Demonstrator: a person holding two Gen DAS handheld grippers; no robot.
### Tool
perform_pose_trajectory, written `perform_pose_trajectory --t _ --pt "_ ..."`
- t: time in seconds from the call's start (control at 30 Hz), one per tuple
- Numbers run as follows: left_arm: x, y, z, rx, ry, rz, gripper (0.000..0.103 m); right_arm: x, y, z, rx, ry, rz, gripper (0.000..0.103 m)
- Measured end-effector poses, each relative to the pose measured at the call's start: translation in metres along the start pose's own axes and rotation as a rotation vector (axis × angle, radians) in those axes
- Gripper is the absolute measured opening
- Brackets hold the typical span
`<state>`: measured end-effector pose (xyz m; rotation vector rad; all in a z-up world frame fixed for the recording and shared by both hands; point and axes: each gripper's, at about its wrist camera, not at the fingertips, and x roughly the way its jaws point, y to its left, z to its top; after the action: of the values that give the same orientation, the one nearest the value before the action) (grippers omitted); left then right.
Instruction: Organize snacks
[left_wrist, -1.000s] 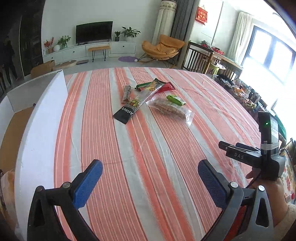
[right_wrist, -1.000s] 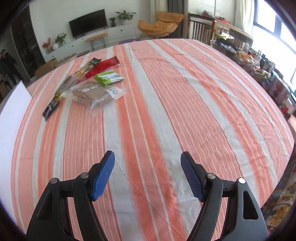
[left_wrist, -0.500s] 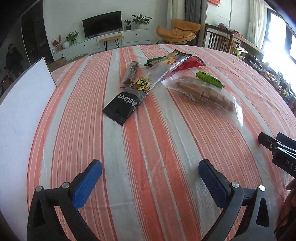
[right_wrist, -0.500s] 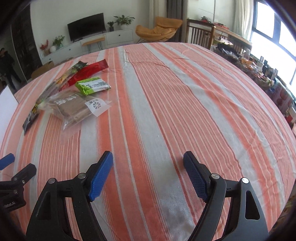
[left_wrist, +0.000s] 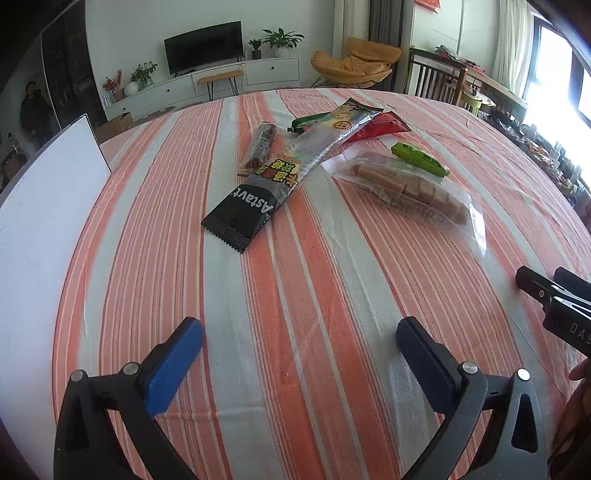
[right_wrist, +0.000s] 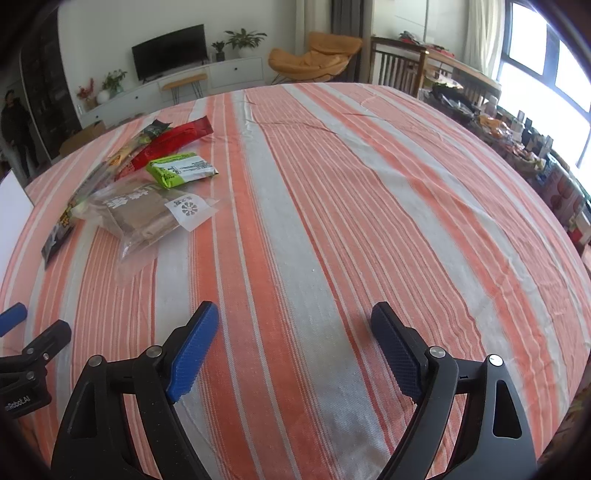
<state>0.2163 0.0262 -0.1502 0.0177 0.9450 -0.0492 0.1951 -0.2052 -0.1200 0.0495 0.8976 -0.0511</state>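
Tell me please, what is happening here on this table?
A person holds a gripper in each hand above a striped tablecloth to sort snacks. The left gripper is open and empty. The right gripper is opening, with nothing between its fingers. The snacks lie untouched ahead: a long black packet, a clear bag of brown blocks and a green packet.

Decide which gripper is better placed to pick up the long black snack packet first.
Probably left. The left gripper is open with the long black snack packet straight ahead of it; from the right gripper, whose empty jaws are opening, the packet lies far off to the side.
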Motion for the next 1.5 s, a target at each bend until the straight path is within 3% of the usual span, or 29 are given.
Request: perform_pose_trajectory --t 1.27,1.37,1.5 --pt "-0.001 0.001 0.001 0.020 0.010 -0.015 0.103 0.000 0.000 0.000 0.001 0.000 0.001 0.088" --pt "0.000 0.008 0.015 0.042 0.091 -0.034 0.102 0.000 0.000 0.000 0.000 0.000 0.000 0.088" --pt "-0.005 0.021 0.057 0.030 0.004 0.014 0.102 0.000 0.000 0.000 0.001 0.000 0.001 0.089"
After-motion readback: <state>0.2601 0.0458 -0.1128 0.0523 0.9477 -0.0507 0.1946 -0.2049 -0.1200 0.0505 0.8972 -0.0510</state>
